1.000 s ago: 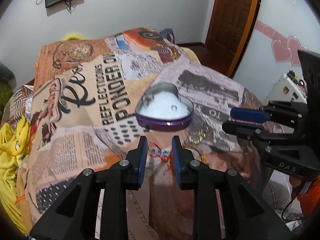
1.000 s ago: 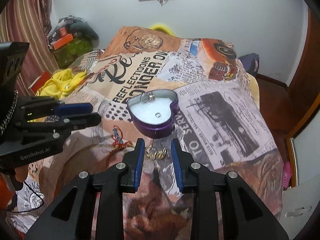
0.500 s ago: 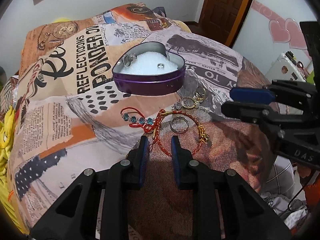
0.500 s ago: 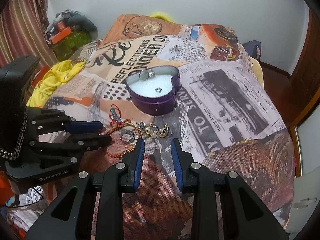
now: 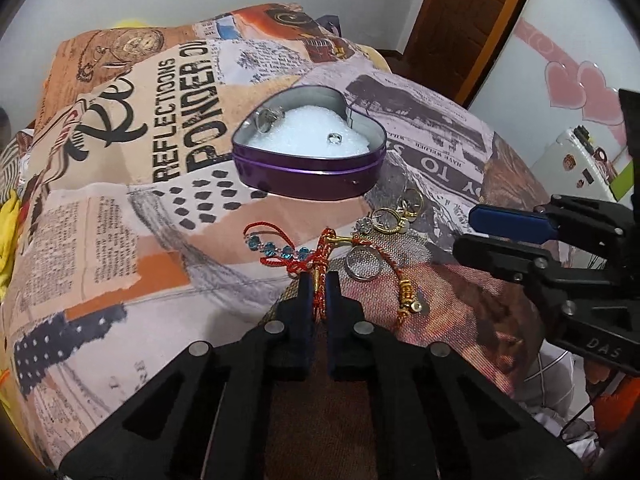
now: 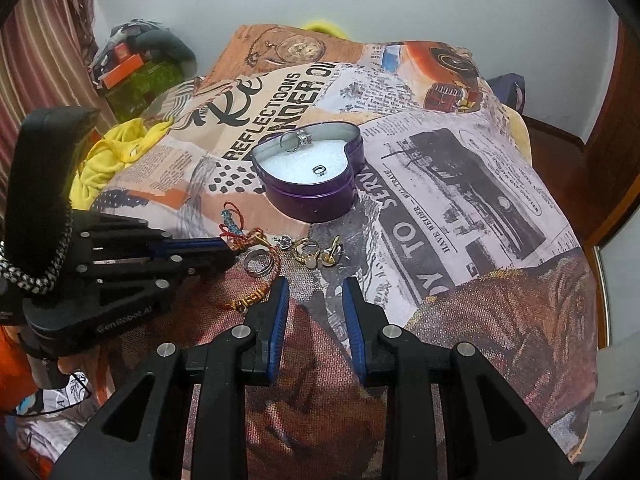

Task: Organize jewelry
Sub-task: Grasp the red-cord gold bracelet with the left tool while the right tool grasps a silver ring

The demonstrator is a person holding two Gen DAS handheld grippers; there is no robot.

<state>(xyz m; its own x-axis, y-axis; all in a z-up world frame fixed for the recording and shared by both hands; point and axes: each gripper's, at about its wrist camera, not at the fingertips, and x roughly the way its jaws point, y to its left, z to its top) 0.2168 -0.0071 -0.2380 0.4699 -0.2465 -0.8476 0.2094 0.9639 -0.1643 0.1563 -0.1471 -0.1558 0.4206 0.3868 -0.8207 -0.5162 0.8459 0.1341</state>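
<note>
Surface: bedspread, woven cloth printed as a newspaper collage in orange, cream and black, draped over a rounded form.

Heart-shaped tin: purple metal wall, bare silver inside, lined with white foam-like padding. It stands toward the far side of the spread. Inside: one silver ring with a stone setting propped against the far-left wall, and one small plain silver band lying on the padding nearer the right lobe.

Loose pieces, near side of the tin, on the cloth:
- Red cord bracelet, braided thread with blue faceted beads and a knotted tassel, lying to the left.
- Red-and-gold cord bracelet, with small gold metal beads at its near end, curving rightward.
- Silver ring, broad plain band, lying flat between the two cords.
- Gold rings, a cluster of thin wire-like pieces with pale stones, just beside the tin's near-right corner; their exact count is hard to tell.

Left gripper: black plastic arms with blue ribbed pads, drawn close together and pinching a strand of red cord at the knot; which of the two bracelets the strand belongs to is unclear.

Right gripper: same build, pads spread apart, holding nothing, poised just near of the gold rings.
</note>
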